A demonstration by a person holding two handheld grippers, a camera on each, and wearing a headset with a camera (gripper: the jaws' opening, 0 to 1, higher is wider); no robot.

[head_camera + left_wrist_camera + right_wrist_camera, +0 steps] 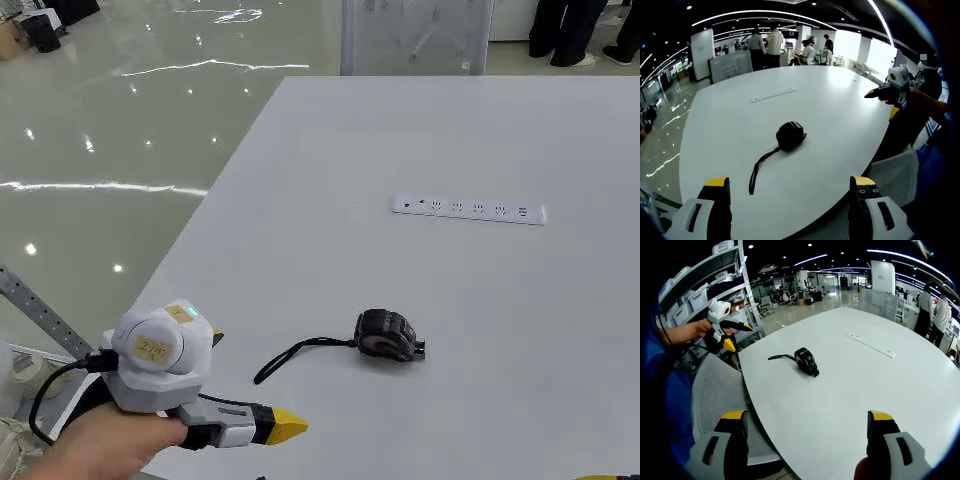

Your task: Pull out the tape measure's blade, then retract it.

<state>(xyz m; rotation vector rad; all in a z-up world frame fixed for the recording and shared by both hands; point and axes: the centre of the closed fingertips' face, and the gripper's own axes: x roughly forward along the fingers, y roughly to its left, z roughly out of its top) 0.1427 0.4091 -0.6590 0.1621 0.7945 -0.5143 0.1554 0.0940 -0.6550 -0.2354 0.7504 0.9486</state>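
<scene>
The tape measure (388, 335) lies on the white table (520, 330) with its blade drawn in. In the head view its black strap (295, 355) trails toward 8 o'clock, and a power strip (468, 209) sits well apart at its 1 o'clock. The left gripper (790, 182) hovers by the table edge at the tape measure's 8 o'clock, jaws spread wide and holding nothing, while the right gripper (807, 416), likewise spread and empty, faces it from well apart.

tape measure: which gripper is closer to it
Left, likely. The left gripper hovers by the tape measure, near its strap; the right gripper hangs farther off on its other side.
</scene>
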